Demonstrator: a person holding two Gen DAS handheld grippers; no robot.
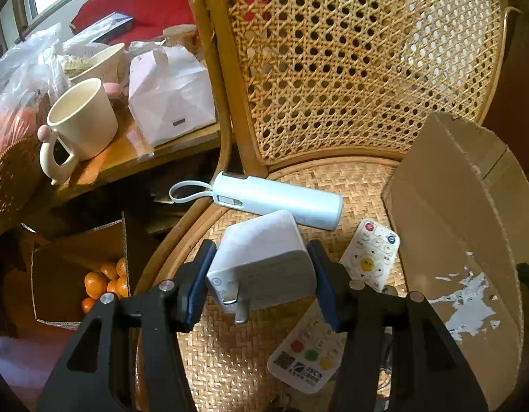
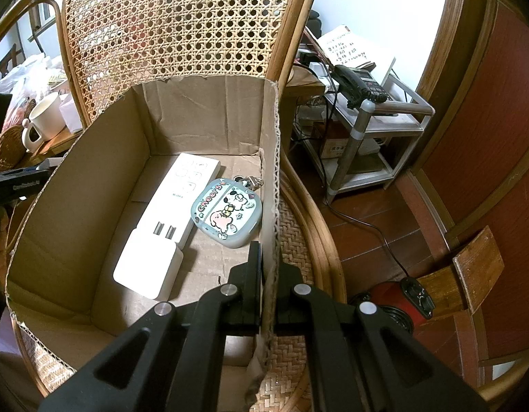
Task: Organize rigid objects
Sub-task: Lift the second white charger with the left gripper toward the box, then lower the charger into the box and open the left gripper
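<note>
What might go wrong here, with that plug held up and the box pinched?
The charger is gripped only at its sides by the left tool, so it might twist or slip onto the remote below. The right tool pinches the box wall; a tug could tip it.

We note a woven cane chair (image 1: 350,68) with a rough plaited seat. The charger (image 1: 261,257) is smooth matt white plastic with metal prongs. The box (image 2: 75,206) is matt corrugated cardboard with torn edges. The mug (image 1: 82,120) looks glossy ceramic. The left tool (image 1: 261,274) has matt black plastic arms.
</note>
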